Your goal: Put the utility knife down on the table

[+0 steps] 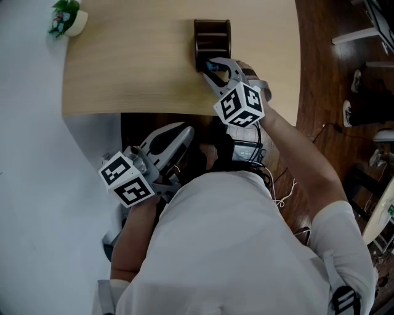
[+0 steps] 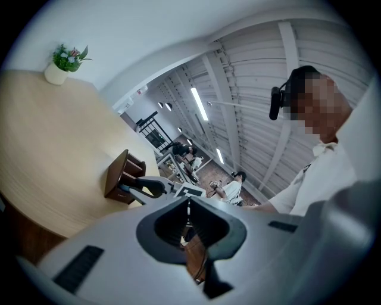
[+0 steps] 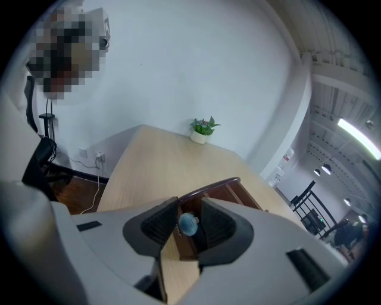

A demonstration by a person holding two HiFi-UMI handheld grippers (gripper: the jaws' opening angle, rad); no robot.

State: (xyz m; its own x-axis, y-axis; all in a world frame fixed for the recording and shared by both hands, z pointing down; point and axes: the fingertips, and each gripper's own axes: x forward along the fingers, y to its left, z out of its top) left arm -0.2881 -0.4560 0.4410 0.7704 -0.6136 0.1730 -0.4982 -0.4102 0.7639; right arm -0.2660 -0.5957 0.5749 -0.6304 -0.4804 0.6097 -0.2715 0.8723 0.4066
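The utility knife shows only as a blue rounded end [image 3: 189,224] between the jaws of my right gripper [image 3: 189,221], which is shut on it. That gripper [image 1: 210,66] hovers at the near side of a dark wooden holder [image 1: 212,38] on the light wood table [image 1: 135,61], and the knife's blue end [image 1: 213,63] peeks out by the holder's front. The rest of the knife is hidden. My left gripper [image 1: 183,131] hangs below the table's near edge, shut and empty, its jaws meeting [image 2: 189,204].
A small potted plant [image 1: 68,18] stands at the table's far left corner. In the left gripper view, the holder [image 2: 122,176] and right gripper [image 2: 146,187] sit near the table's edge. Dark wood floor, cables and chair legs lie on the right.
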